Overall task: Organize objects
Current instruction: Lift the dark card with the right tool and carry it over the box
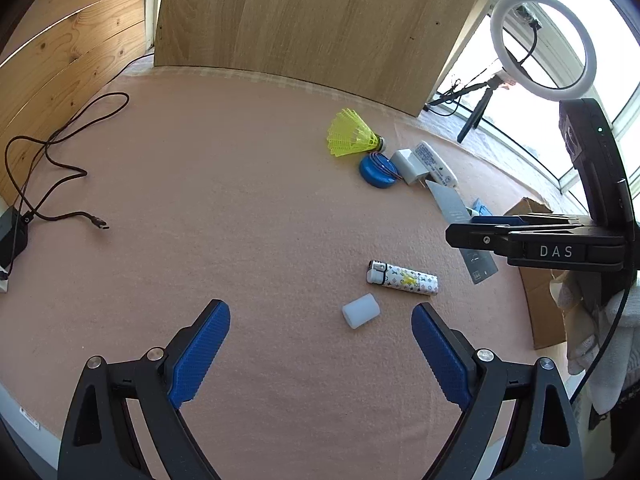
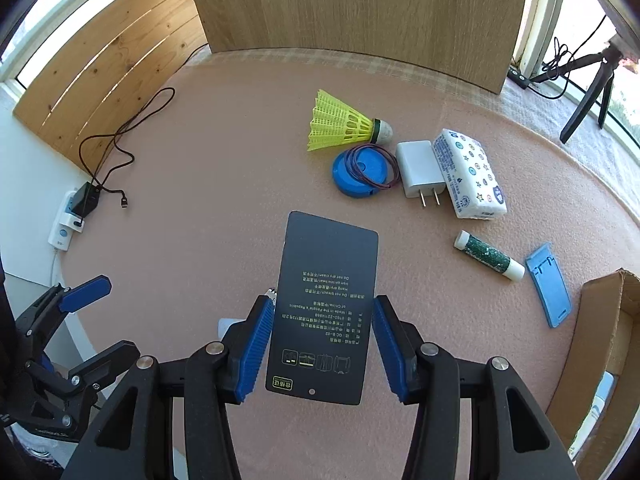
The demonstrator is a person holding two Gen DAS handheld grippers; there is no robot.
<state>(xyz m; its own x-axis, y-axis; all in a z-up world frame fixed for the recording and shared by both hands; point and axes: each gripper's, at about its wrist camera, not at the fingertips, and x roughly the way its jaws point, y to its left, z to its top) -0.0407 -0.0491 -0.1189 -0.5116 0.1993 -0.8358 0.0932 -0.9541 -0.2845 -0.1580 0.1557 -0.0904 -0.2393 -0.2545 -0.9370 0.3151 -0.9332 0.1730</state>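
Lying on the pink-covered table [image 2: 224,152] is a spread of small items, catalogued from the right wrist view. Yellow shuttlecock [image 2: 344,126]: on its side, toward the far edge. Blue round lid [image 2: 354,174]: just in front of the shuttlecock, a thin wire loop [image 2: 382,168] resting across it. White charger plug [image 2: 420,174]: beside the lid, prongs toward the camera. Tissue packet [image 2: 470,174]: touching the charger's right side. Glue stick [image 2: 490,256]: nearer, lying at a slant. Blue flat stand [image 2: 550,290]: right of the glue stick, near a cardboard box [image 2: 600,344] at the table's edge. Black cable [image 2: 116,140]: looped at the far left, running to a black adapter [image 2: 86,200].

Dark card [image 2: 324,308]: printed with pale text, clamped by its long edges between the pads of the right tool [image 2: 322,340], lifted clear of the table.

Left tool [image 1: 320,344]: spread wide with nothing between its pads, above the table. White cylinder [image 1: 360,311]: on the table between the pad tips, nearer the right one, touching neither. Patterned lighter [image 1: 402,278]: just beyond the cylinder, lying flat.
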